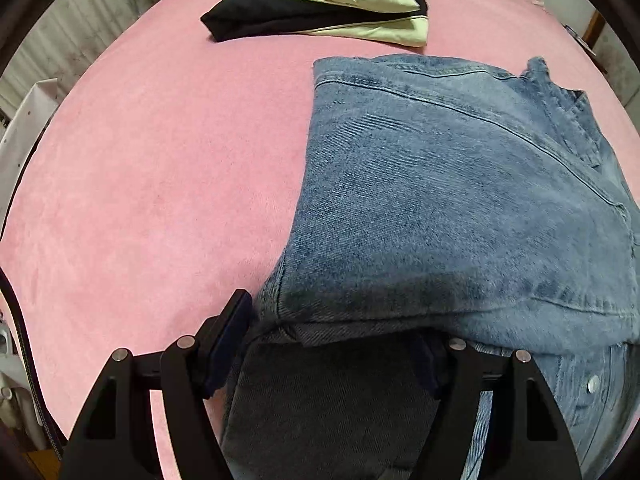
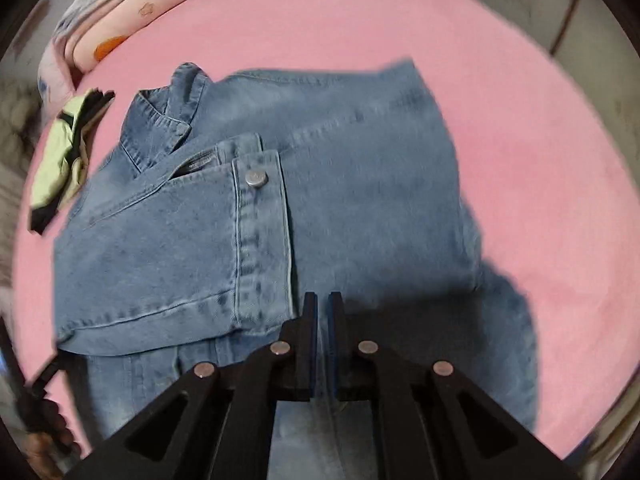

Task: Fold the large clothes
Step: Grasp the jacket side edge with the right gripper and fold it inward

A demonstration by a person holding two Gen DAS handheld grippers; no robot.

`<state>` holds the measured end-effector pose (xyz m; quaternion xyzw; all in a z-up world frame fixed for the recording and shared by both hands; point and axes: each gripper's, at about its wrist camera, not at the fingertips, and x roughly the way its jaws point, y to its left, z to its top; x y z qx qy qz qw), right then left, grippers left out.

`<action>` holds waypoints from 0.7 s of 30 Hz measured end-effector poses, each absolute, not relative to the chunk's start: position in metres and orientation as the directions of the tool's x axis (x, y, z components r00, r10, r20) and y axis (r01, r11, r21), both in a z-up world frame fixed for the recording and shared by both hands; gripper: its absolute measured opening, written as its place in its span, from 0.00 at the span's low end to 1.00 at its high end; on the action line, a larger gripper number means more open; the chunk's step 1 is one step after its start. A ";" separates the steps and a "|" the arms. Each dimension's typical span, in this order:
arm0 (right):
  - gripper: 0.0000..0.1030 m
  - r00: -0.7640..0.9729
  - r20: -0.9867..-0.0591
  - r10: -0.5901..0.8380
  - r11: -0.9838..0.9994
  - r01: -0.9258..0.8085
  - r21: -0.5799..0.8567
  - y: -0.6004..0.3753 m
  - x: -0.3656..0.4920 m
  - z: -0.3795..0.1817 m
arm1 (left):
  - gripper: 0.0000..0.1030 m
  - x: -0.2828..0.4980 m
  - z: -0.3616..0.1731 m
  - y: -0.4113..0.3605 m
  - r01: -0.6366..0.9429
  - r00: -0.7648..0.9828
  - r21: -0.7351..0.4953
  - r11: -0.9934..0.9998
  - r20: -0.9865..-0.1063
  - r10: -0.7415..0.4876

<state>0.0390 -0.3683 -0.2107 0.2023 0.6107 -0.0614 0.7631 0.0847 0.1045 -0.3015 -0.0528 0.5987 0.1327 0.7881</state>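
A blue denim jacket (image 1: 440, 200) lies partly folded on the pink bed cover (image 1: 160, 160). My left gripper (image 1: 332, 328) stands wide open at the jacket's near left corner. Its left finger (image 1: 232, 332) is beside the denim edge, and a fold of denim covers the right finger. In the right wrist view the jacket (image 2: 360, 160) shows its collar, a front flap and a metal button (image 2: 256, 178). My right gripper (image 2: 323, 308) hovers over the jacket's near part, shut, with nothing seen between its pads.
A folded pale green and black garment (image 1: 340, 4) lies at the far side of the bed, also seen as the folded garment (image 2: 60, 152) at the left. Patterned bedding (image 2: 120, 12) sits at the bed's far left corner. White furniture (image 1: 24, 128) stands beyond the bed's left edge.
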 end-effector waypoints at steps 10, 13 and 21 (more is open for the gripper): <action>0.42 0.238 -0.942 0.238 0.908 0.289 0.303 -0.349 0.066 -0.242 | 0.69 0.076 -0.302 0.111 -0.295 0.264 0.103 0.950 -0.947 0.185; 0.32 0.205 -0.957 0.207 0.940 0.229 0.252 -0.335 0.073 -0.247 | 0.55 0.083 -0.303 0.113 -0.351 0.276 0.094 0.932 -0.940 0.198; 0.03 0.311 -0.931 0.189 0.948 0.192 0.256 -0.335 0.049 -0.211 | 0.32 0.075 -0.289 0.133 -0.484 0.296 0.065 0.872 -0.926 0.233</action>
